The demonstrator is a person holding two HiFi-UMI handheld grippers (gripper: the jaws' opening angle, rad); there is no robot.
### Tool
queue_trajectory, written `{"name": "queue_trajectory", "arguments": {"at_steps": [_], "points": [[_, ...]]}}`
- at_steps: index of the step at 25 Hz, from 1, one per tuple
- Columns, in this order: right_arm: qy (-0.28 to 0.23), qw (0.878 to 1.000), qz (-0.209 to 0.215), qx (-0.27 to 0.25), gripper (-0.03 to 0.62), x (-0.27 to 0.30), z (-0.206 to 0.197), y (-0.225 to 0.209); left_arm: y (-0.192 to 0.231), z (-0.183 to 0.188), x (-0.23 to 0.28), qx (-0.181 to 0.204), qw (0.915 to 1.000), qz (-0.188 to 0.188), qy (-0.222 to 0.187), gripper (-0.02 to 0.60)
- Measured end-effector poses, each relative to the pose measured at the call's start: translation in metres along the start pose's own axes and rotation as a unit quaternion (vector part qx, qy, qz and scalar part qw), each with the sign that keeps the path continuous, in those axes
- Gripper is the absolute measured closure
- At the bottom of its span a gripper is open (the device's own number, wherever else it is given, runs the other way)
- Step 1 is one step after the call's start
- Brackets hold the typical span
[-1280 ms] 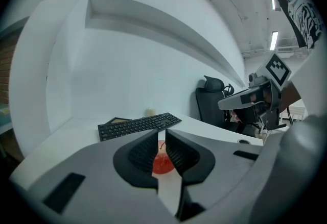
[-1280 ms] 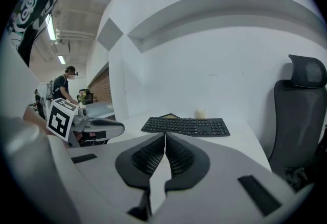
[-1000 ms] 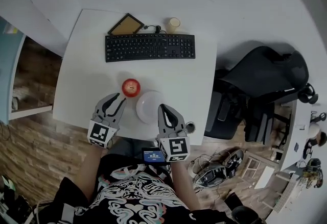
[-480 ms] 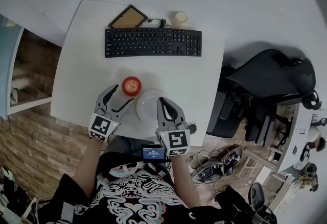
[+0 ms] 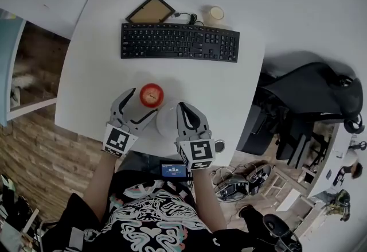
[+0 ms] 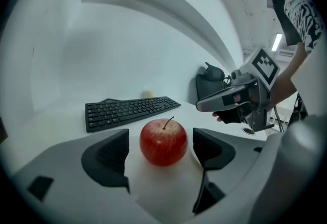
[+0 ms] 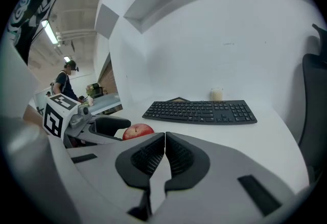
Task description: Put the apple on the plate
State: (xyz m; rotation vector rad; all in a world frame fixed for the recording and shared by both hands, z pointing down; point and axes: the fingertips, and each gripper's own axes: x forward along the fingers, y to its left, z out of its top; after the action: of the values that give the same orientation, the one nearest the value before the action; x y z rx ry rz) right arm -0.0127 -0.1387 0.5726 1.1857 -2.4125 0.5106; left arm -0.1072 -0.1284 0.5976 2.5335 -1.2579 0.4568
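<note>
On the white table [image 5: 92, 73], the left gripper [image 5: 141, 105] comes first. Its jaws have just been opening and now stand wide, one on either side of the apple [image 5: 151, 95] with a gap showing on both sides. The apple (red, stem up) sits on the bare table, just left of the white plate [image 5: 164, 123] and not on it. The right gripper [image 5: 183, 108] reaches over the plate's right part with its jaws pressed together and nothing between them. Along the far side of the table lies a black keyboard [image 5: 179, 42], with a picture frame [image 5: 151, 9] behind its left end and a small pale cup [image 5: 216, 14] behind its right end. A black office chair [image 5: 312, 93] stands off the table's right edge.
</note>
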Motion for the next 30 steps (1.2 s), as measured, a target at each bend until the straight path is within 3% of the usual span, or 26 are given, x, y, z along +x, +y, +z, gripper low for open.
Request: {"name": "queue_trajectory", "arguments": {"at_steps": [12, 18, 30], "points": [[0.029, 0.999, 0.024, -0.001, 0.565, 0.016, -0.012, -0.003, 0.002, 0.0, 0.019, -0.008, 0.9999, -0.013, 0.006, 0.184], [0.032, 0.999, 0.021, 0.007, 0.565, 0.019, -0.014, -0.006, -0.005, -0.004, 0.031, -0.007, 0.999, -0.038, 0.022, 0.184], [0.039, 0.999, 0.017, 0.027, 0.565, 0.013, -0.024, -0.008, -0.003, -0.004, 0.037, 0.003, 0.9993, -0.023, 0.029, 0.186]]}}
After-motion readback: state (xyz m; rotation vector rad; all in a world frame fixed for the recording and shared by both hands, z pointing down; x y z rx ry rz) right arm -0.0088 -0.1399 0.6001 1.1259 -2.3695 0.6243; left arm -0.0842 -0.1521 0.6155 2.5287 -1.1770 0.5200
